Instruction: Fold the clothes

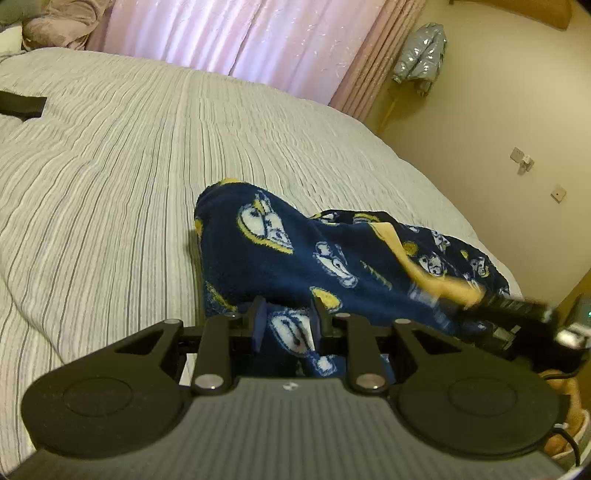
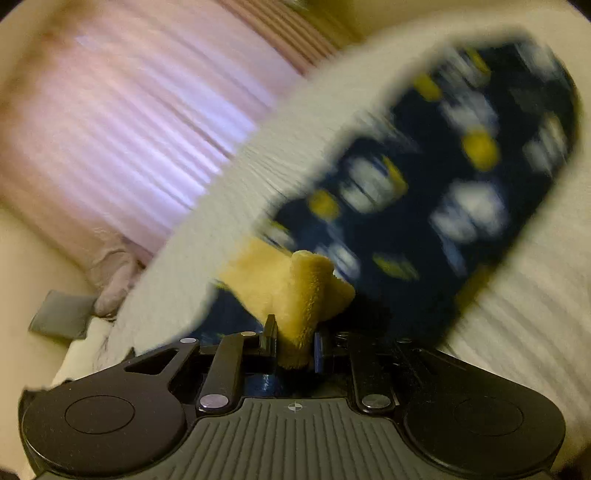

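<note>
A navy fleece garment with white and yellow cartoon prints lies bunched on the striped bed. My left gripper is shut on a navy edge of it, close to the camera. My right gripper is shut on a yellow fleece part of the same garment. The rest of the garment stretches away, blurred by motion. The right gripper also shows in the left wrist view, at the garment's right end.
Pink curtains hang behind the bed. A black item lies at the bed's left. A silver jacket hangs on the cream wall. Pillows sit at the far left.
</note>
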Available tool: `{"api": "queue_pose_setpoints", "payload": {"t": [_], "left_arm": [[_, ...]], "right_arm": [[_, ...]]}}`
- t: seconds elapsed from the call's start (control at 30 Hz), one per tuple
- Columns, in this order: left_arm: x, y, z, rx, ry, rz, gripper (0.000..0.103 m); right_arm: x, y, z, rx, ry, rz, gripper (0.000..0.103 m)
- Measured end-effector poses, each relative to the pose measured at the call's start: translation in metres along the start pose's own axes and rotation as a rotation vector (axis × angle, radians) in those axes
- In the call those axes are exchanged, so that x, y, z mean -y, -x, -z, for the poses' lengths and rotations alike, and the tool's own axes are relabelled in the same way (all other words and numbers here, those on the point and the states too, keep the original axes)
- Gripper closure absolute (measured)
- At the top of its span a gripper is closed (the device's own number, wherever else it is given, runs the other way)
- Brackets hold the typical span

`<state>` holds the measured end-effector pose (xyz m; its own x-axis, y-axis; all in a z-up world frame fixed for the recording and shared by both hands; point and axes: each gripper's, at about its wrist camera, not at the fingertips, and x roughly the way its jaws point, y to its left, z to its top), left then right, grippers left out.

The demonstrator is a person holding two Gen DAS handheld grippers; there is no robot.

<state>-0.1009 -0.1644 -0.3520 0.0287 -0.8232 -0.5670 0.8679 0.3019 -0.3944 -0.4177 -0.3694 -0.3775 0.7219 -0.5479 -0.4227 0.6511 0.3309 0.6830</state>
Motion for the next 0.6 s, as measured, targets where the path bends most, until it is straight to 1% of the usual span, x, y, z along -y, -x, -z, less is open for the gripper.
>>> {"api": "queue_pose_setpoints", "payload": {"t": [0.03, 0.1, 0.13, 0.2, 0.23, 0.27, 0.3, 0.33, 0.4, 0.43, 0.5, 0.6], "left_arm": [[0.000, 0.000, 0.000, 0.001, 0.000, -0.002, 0.083], [-0.001, -0.002, 0.000, -0.003, 0.000, -0.010, 0.083], [-0.002, -0.004, 0.001, -0.006, -0.001, -0.014, 0.083], [-0.003, -0.007, 0.002, -0.013, 0.001, -0.023, 0.083], [-0.003, -0.009, 0.003, -0.022, 0.004, -0.028, 0.083], [-0.004, -0.010, 0.004, -0.029, 0.005, -0.033, 0.084], [-0.005, -0.010, 0.004, -0.034, 0.003, -0.036, 0.084], [-0.006, -0.010, 0.003, -0.036, 0.001, -0.039, 0.084], [-0.009, -0.005, 0.000, -0.033, -0.003, -0.044, 0.084], [-0.011, -0.003, -0.003, -0.031, -0.006, -0.050, 0.084], [-0.014, 0.001, -0.011, -0.020, -0.019, -0.066, 0.084], [-0.017, 0.001, -0.027, -0.009, -0.043, -0.076, 0.084]], "right_arm": [[-0.013, 0.007, -0.004, 0.048, 0.070, -0.042, 0.086], [-0.032, 0.022, -0.007, 0.119, 0.177, -0.081, 0.086], [-0.036, 0.025, -0.003, 0.126, 0.206, -0.063, 0.086], [-0.028, 0.016, 0.005, 0.062, 0.211, 0.038, 0.086], [-0.016, 0.007, 0.010, -0.006, 0.162, 0.070, 0.086], [-0.004, -0.002, 0.013, -0.072, 0.113, 0.101, 0.071], [0.001, 0.000, 0.010, -0.080, 0.085, 0.089, 0.063], [0.007, 0.003, 0.007, -0.088, 0.057, 0.078, 0.061], [0.018, 0.008, 0.000, -0.103, 0.002, 0.055, 0.051], [0.017, 0.013, -0.011, -0.077, 0.022, 0.074, 0.043], [0.016, 0.021, -0.033, -0.026, 0.060, 0.111, 0.042], [0.019, 0.008, -0.069, -0.103, 0.111, 0.027, 0.042]]}}
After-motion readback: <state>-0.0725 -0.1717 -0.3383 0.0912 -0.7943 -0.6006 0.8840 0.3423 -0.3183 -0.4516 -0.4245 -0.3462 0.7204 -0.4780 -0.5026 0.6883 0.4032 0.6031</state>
